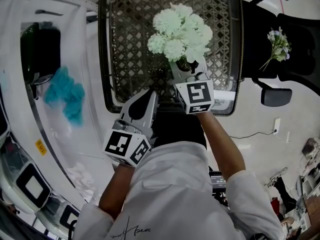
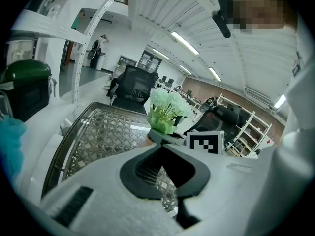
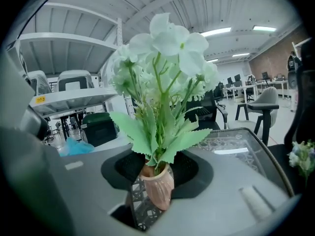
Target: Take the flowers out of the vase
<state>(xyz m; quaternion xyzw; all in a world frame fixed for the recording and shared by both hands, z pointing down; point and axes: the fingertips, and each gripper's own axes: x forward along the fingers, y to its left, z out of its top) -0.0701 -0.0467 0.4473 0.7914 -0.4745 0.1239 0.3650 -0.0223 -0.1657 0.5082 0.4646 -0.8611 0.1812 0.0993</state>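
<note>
Your right gripper (image 1: 190,76) stands half-wide around the vase (image 3: 158,185). A sliver of table (image 1: 130,39) shows at the vase's 9 o'clock, so I judge it isn't clamped yet. The flowers (image 1: 181,31) are in the vase, at 12 o'clock on the table. Your left gripper (image 1: 144,103), at the vase's 7 o'clock, is pinched together and empty. Pull the stems now and the loose vase could ride up or tip. Push the left in closed and you'd likely shove it over.

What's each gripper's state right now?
Left gripper: closed, empty.
Right gripper: fingers around the pink ribbed vase holding white flowers; whether they press it cannot be told.
</note>
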